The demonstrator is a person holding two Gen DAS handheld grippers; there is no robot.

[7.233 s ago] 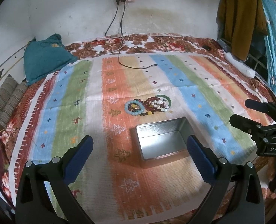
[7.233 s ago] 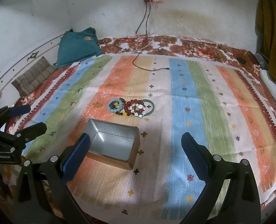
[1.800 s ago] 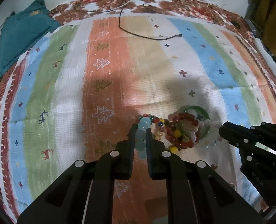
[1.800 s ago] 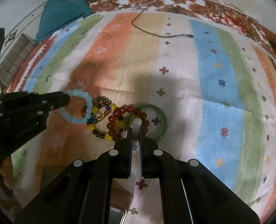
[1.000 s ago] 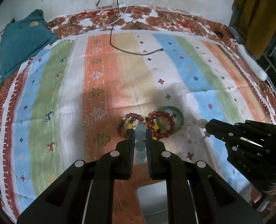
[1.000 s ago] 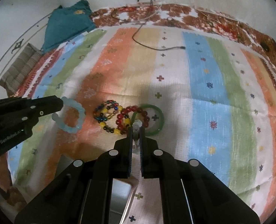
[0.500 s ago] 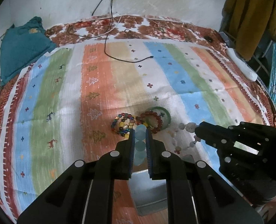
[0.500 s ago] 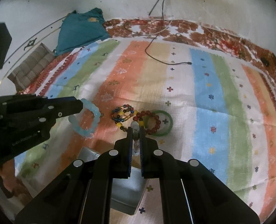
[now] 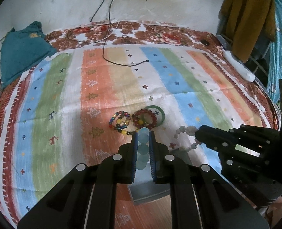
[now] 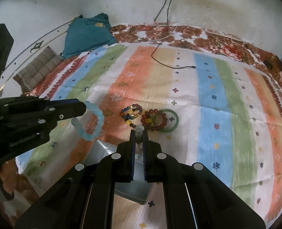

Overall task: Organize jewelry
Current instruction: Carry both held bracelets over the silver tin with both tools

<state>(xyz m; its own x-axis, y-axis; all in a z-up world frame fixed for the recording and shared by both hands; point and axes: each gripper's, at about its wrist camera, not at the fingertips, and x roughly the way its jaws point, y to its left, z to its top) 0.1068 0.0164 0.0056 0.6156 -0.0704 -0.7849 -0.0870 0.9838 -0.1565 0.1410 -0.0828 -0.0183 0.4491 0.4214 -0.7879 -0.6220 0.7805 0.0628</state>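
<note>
Metal tin (image 10: 101, 152): nearest item, open, on the striped cloth (image 9: 179, 80) under both grippers, mostly hidden by them.

Left gripper (image 9: 143, 136): fingers clamped on a pale blue bead bracelet (image 10: 91, 122), held in the air above the tin's left edge.

Right gripper (image 10: 138, 132): fingers clamped on a white bead bracelet (image 9: 186, 131), hanging above the tin's right side.

Multicoloured bead bracelet (image 9: 120, 121): lying on the cloth just beyond the tin.

Dark red bead bracelet (image 9: 144, 119): just right of it, overlapping a green bangle (image 9: 159, 112).

Black cable (image 9: 110, 57): far side of the cloth, running up the wall.

Teal cushion (image 9: 22, 47): far left corner of the bed.

Mustard garment (image 9: 247, 19): hanging far right.
</note>
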